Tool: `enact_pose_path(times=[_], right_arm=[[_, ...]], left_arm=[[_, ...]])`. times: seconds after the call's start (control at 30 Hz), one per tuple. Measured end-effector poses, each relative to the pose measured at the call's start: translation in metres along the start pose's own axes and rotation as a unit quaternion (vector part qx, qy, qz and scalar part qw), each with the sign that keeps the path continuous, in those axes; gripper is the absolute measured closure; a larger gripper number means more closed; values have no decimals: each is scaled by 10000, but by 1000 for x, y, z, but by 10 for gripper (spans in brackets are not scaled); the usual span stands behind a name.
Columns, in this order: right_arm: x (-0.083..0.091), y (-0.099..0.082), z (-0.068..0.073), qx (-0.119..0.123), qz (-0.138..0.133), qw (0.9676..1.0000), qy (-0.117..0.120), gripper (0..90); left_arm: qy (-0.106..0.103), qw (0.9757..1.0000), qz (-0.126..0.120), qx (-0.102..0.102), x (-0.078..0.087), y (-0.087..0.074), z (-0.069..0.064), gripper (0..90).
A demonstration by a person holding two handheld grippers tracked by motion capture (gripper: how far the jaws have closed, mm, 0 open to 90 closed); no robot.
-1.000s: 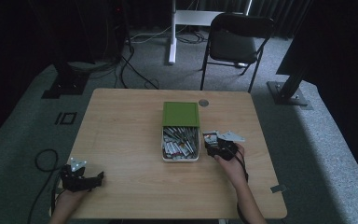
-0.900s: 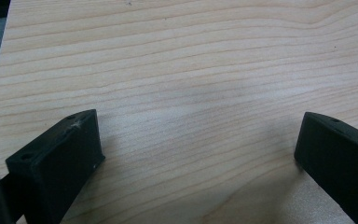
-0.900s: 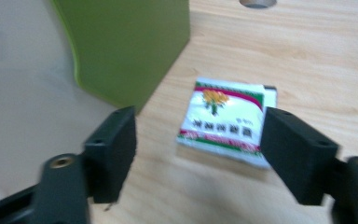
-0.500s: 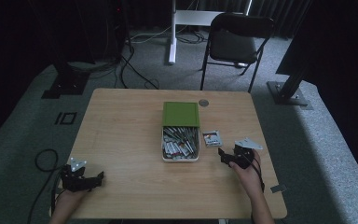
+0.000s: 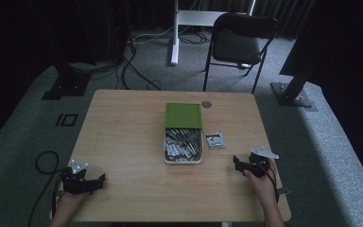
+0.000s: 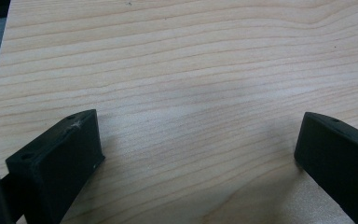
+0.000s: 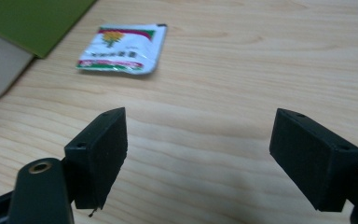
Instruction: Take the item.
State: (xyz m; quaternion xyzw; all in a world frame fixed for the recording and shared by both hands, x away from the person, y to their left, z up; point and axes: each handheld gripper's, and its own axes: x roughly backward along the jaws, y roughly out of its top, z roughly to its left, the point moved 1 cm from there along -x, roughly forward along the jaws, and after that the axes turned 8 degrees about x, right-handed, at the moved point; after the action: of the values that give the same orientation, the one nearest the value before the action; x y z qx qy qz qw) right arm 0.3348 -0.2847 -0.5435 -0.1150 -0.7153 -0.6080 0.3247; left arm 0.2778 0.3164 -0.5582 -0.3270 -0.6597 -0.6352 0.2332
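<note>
one sachet (image 5: 215,140) lies flat at 3 o'clock of the box (image 5: 183,144); both grippers, left gripper (image 5: 99,178) and right gripper (image 5: 236,164), rest with jaws apart, empty.

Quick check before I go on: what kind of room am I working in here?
Probably a curtained recording studio or lab: one wooden table on grey carpet, black drapes behind, a folding chair, and stand bases with cables on the floor.
</note>
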Motion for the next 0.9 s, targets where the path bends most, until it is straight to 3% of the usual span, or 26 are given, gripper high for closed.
enact_pose_path(times=[0.3,0.43,0.9], right_arm=[[12,-14,-12,-270,135,9988,-384,179],[16,-22,-16,-464,207,9979,-413,178],[37,-45,-15,-514,296,9965,-581,142]], left_arm=[[0,10000,-2,2,0,0,0,14],[0,10000,0,0,0,0,0,14],[3,10000,8,-10,0,0,0,14]])
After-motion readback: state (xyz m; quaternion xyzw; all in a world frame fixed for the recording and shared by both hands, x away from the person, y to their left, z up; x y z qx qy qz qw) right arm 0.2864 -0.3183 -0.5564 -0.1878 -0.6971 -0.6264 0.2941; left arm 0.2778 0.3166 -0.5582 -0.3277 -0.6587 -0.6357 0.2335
